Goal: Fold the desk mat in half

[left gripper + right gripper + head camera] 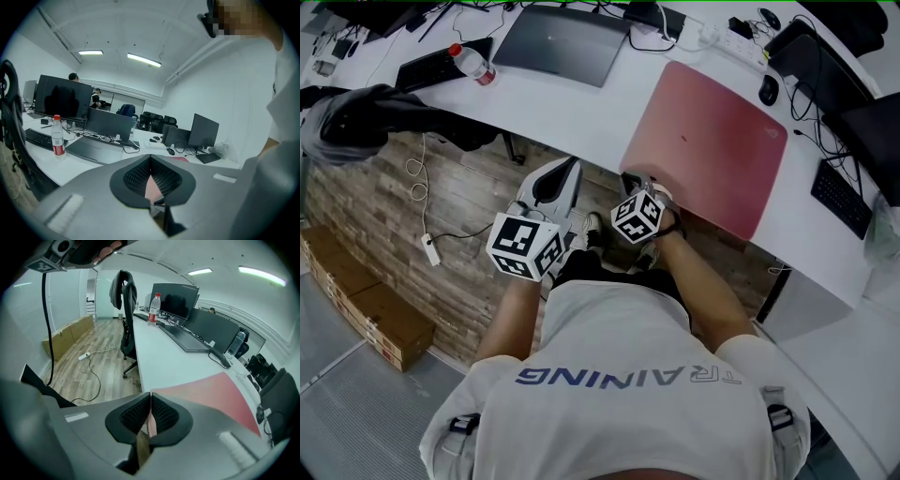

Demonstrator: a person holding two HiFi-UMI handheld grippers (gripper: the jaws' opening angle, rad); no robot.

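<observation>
The pink desk mat point(703, 141) lies flat on the white desk point(572, 112), with its near left corner at the desk's front edge. My right gripper point(636, 180) is at that corner. In the right gripper view the jaws point(151, 397) are shut on the mat's thin edge, and the rest of the mat point(220, 392) stretches away to the right. My left gripper point(567, 169) hangs left of the mat at the desk edge, over the wooden floor. Its jaws point(150, 159) meet at the tips with nothing held; only a sliver of the mat point(180, 159) shows beyond them.
A closed laptop point(562, 42), a water bottle point(473, 64), a mouse point(768, 89) and a keyboard point(842, 197) sit on the desk around the mat. A chair with a dark jacket point(366, 117) stands at the left. Cardboard boxes point(366, 300) and a power strip point(429, 248) lie on the floor.
</observation>
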